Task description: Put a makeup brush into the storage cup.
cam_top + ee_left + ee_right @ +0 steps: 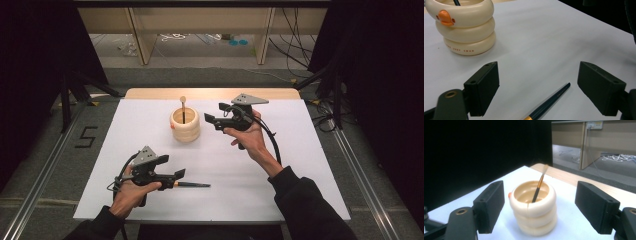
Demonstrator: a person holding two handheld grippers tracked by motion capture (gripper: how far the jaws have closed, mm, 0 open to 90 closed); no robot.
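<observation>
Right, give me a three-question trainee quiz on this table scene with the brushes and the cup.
1. True or false: the brush in the cup stands bristles up.
2. Where is the second brush? A) in the cup B) flat on the table by the left tool C) held in the right tool
3. What orange feature is on the cup's side?

Key:
1. True; it leans on the rim, bristles at the top.
2. B; it lies between the left tool's open jaws, untouched.
3. A duck bill.
</observation>
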